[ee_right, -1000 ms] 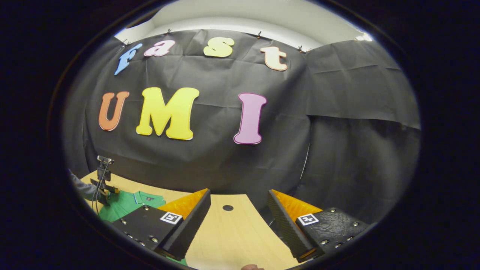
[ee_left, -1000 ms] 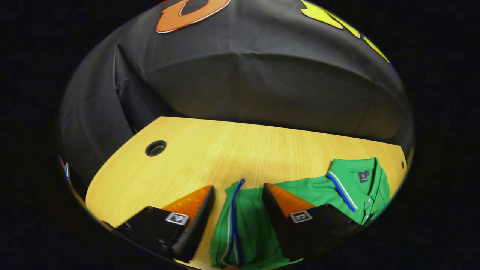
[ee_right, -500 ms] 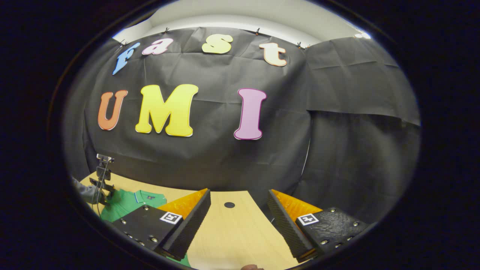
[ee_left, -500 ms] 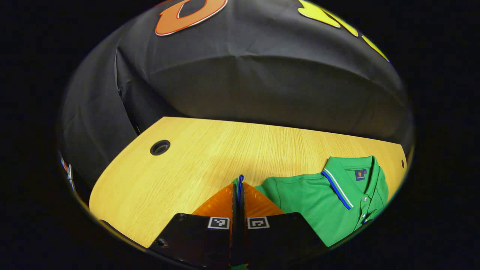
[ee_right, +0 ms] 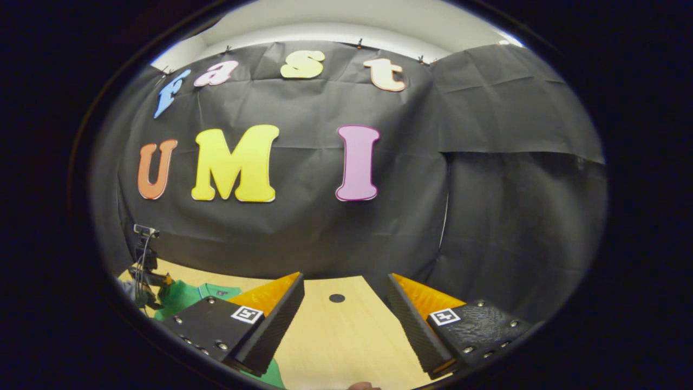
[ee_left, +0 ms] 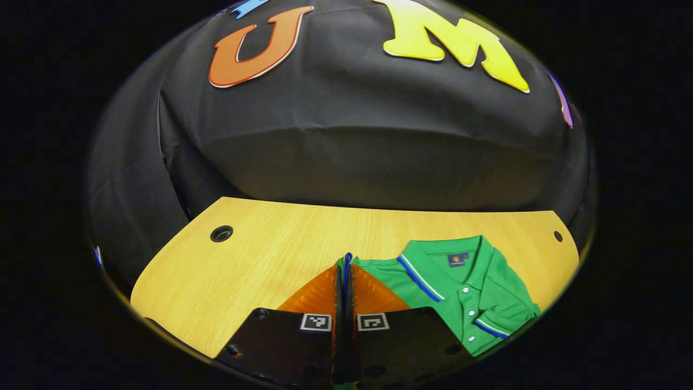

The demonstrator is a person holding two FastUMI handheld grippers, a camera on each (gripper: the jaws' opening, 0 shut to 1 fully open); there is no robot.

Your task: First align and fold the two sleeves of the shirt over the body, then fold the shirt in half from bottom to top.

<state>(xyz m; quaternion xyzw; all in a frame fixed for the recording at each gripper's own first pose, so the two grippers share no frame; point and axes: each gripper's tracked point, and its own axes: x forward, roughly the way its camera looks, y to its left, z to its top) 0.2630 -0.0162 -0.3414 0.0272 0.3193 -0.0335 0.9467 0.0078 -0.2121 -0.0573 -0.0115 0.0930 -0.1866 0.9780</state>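
Black cloth backs a pale wood worktop (ee_left: pixel 281 254). Left hand-held gripper (ee_left: pixel 345 271) is clamped on the blue-trimmed sleeve (ee_left: pixel 346 259) of the green shirt (ee_left: pixel 465 287), which lies flat to its right. Carry that sleeve low across the body (no tugging). Right hand-held gripper (ee_right: pixel 345 303) hangs apart, empty.

Black wedge-shaped bodies on the right gripper (ee_right: pixel 345 287) carry square black-and-white markers, silver screws and ribbed inner faces; the left gripper (ee_left: pixel 345 271) bears matching markers.
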